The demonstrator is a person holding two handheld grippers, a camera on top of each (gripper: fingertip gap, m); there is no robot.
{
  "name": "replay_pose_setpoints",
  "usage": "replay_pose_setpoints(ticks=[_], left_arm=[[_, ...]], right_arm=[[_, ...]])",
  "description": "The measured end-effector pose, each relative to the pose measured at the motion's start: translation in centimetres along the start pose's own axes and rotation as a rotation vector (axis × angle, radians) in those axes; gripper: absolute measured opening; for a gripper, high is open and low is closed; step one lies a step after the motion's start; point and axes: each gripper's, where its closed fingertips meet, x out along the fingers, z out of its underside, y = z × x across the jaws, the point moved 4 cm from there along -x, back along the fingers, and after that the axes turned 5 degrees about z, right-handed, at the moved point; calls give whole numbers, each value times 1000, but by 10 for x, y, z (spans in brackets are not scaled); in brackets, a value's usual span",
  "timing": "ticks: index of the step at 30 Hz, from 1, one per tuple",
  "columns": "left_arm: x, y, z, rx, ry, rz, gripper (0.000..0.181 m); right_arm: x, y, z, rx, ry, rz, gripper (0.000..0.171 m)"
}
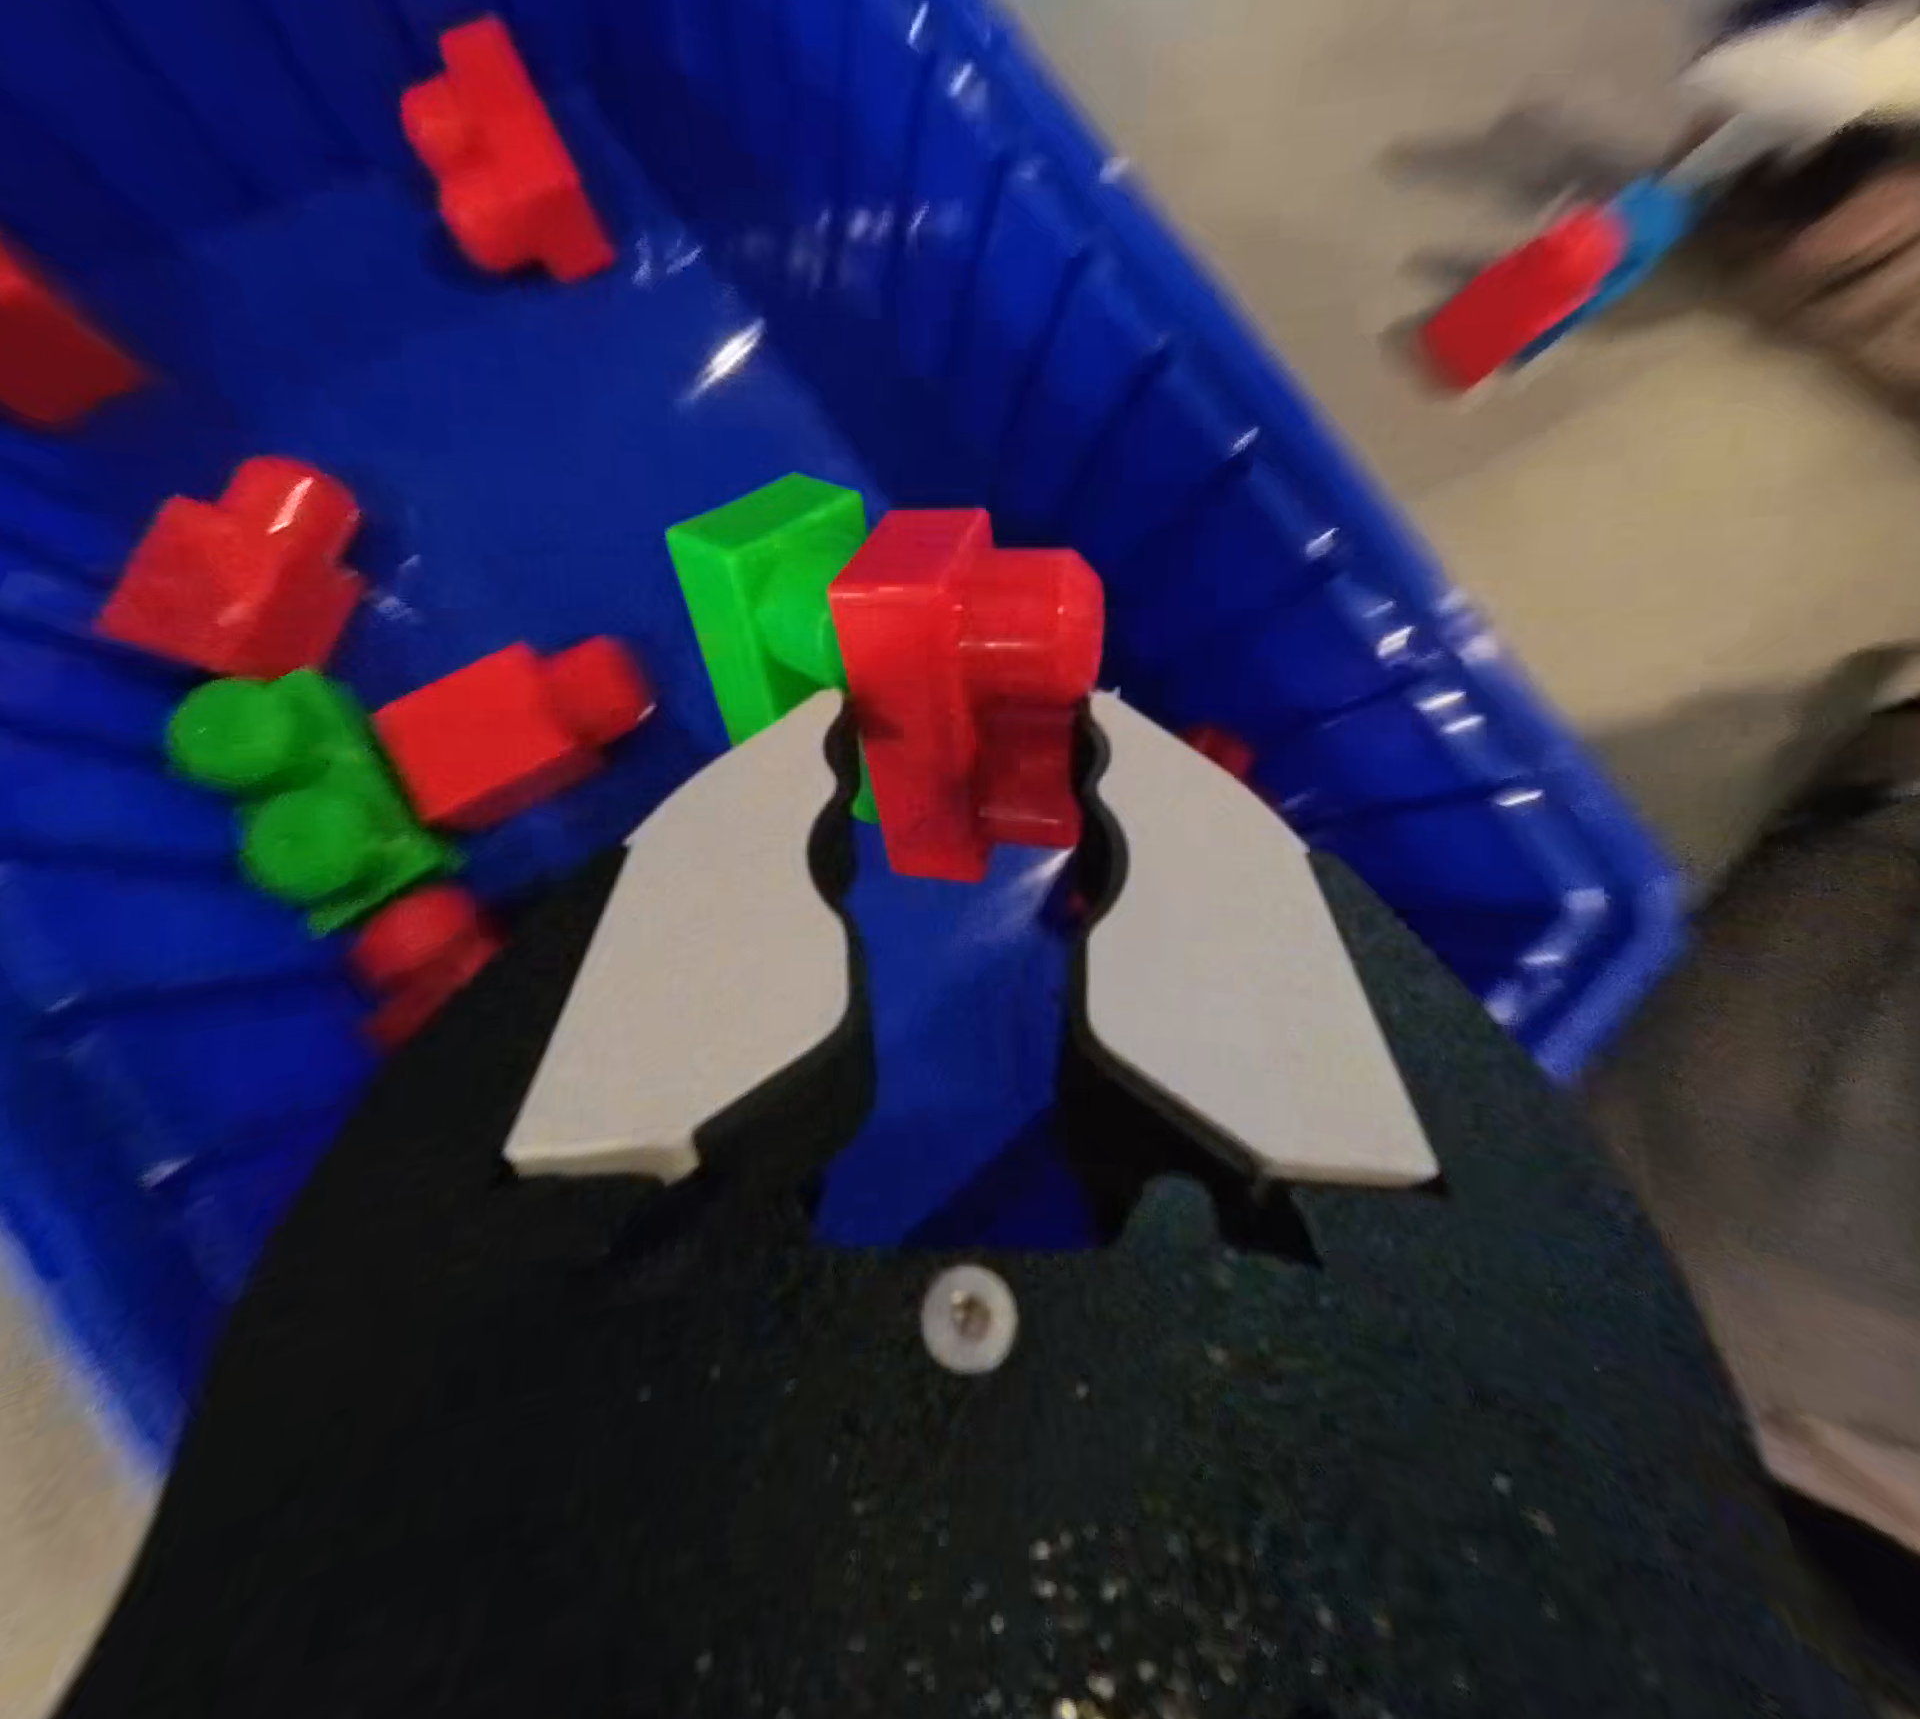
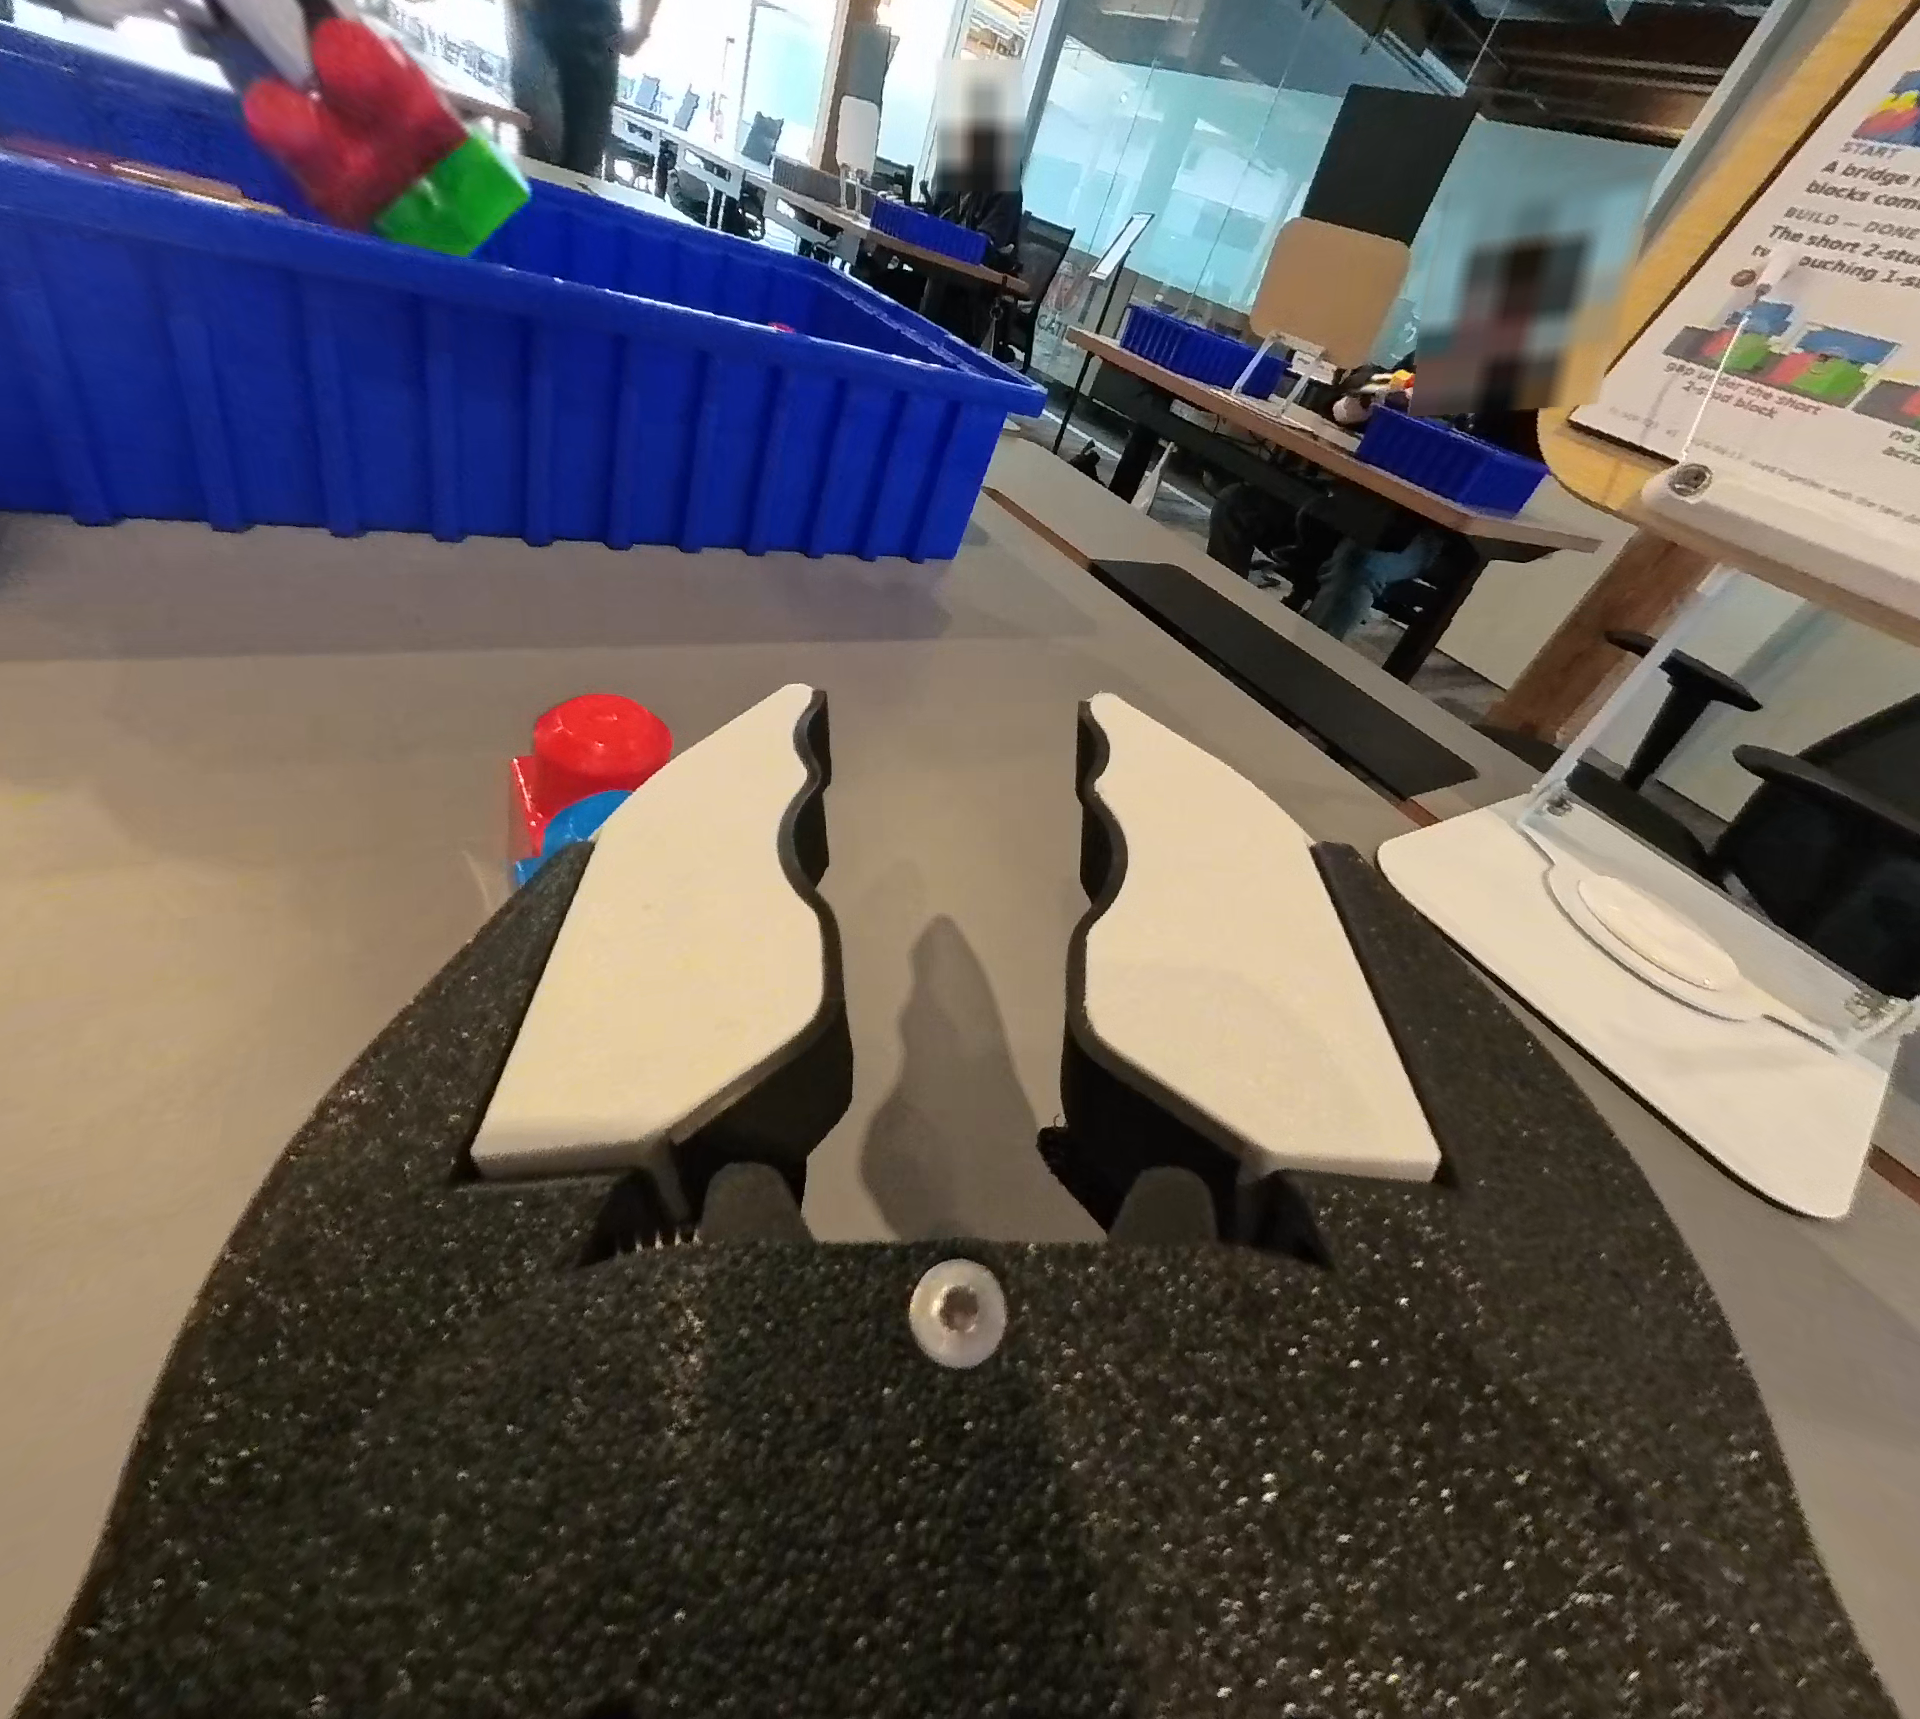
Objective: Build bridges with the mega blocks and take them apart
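Heavily motion-blurred in the left wrist view, so edges of loose blocks inside the blue bin (image 1: 1049, 235) smear and stud counts are hard to read. Cut off at the left border, one red piece (image 1: 52, 350); half hidden under the gripper body, another red piece (image 1: 416, 952); barely peeking past the right finger, a small red scrap of uncertain shape. Clamped between the fingers of the left gripper (image 1: 966, 734), a red block (image 1: 961, 693) with a green block (image 1: 764, 599) stuck to its far side, held above the bin floor. Seen from the right wrist view as a blurred red-and-green pair hanging over the bin's rim (image 2: 520, 381), upper part of that gripper lost beyond the frame corner. Scattered on the bin floor: a red two-stud block (image 1: 499, 163), a red block at left (image 1: 234, 568), a green two-stud block (image 1: 301, 786) touching a red one-stud block (image 1: 499, 729). Off to the right in the left wrist view, a smeared red and blue stack (image 1: 1538, 287), surroundings unreadable. Parted and empty, the right gripper (image 2: 951, 734) low over the grey worktop (image 2: 260, 734). Just beside its left finger, mostly hidden behind it, a red block on a blue block (image 2: 566, 812). At far right, an instruction card on a clear stand (image 2: 1766, 298), cut by the frame edge.
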Motion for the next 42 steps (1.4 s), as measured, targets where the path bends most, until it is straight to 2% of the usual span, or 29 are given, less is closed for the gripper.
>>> replay_pose_setpoints(ticks=[3, 6, 8, 12, 15, 19, 24, 27, 30, 34, 38, 40, 42], left_arm=[[-11, 8, -15, -108, 174, 190, 39], [-16, 11, -19, -93, 247, 253, 39], [-19, 18, -22, -48, 287, 304, 39], [-24, 26, -26, 90, 293, 296, 39], [-27, 29, -27, 119, 285, 271, 39], [-28, 30, -23, 129, 262, 281, 39], [-25, 26, -12, 135, 225, 298, 38], [-25, 26, -7, 157, 239, 341, 38], [-24, 23, -6, 157, 261, 330, 38], [-28, 18, -13, 130, 343, 275, 39], [-45, 27, -33, 120, 548, 114, 38], [-51, 48, -45, 119, 649, 129, 38], [-52, 67, -57, 109, 742, 121, 38]], right_arm=[[0, -1, -1, -14, -1, 0, 45], [6, -8, -16, -113, 35, -13, 47], [23, -31, -43, -175, 75, -145, 46], [95, -84, -92, -379, 7, -382, 55], [156, -120, -123, -504, -28, -421, 61], [217, -164, -134, -674, -95, -460, 75], [251, -193, -129, -608, -168, -559, 68], [267, -184, -120, -465, -264, -475, 58], [271, -179, -110, -301, -349, -496, 60], [260, -171, -116, -172, -295, -551, 64], [227, -158, -155, 57, -12, -623, 66], [209, -155, -170, 14, 120, -575, 70], [191, -157, -182, -113, 252, -472, 72]])
